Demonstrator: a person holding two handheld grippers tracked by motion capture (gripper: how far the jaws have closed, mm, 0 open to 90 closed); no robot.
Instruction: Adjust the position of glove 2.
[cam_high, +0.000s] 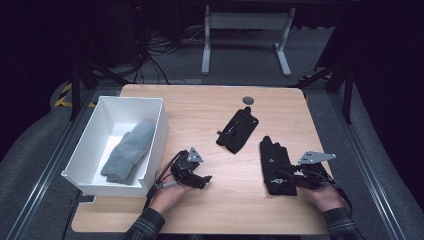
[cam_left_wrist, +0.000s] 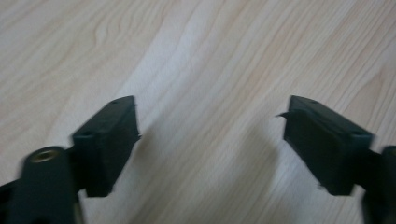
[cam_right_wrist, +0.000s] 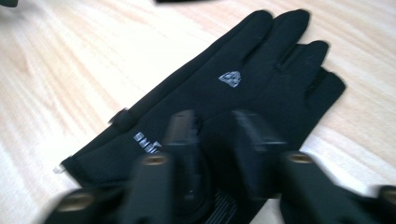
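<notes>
Flat black fabric glove (cam_right_wrist: 243, 88) on the pale wooden bench (cam_high: 225, 195), near its right edge; right gripper (cam_right_wrist: 212, 126) over the cuff, slightly parted, not clamping. Left gripper (cam_left_wrist: 210, 135) open above bare wood. Second black glove (cam_high: 237, 129) mid-bench.

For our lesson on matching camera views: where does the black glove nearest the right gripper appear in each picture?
High view: the black glove lies right of centre on the wooden table, its cuff at the right gripper.
Left gripper view: bare tabletop between the jaws, no glove.
Right gripper view: the glove lies across the middle, fingers toward upper right.
Shared landmark: the table's pale wood grain.
</notes>
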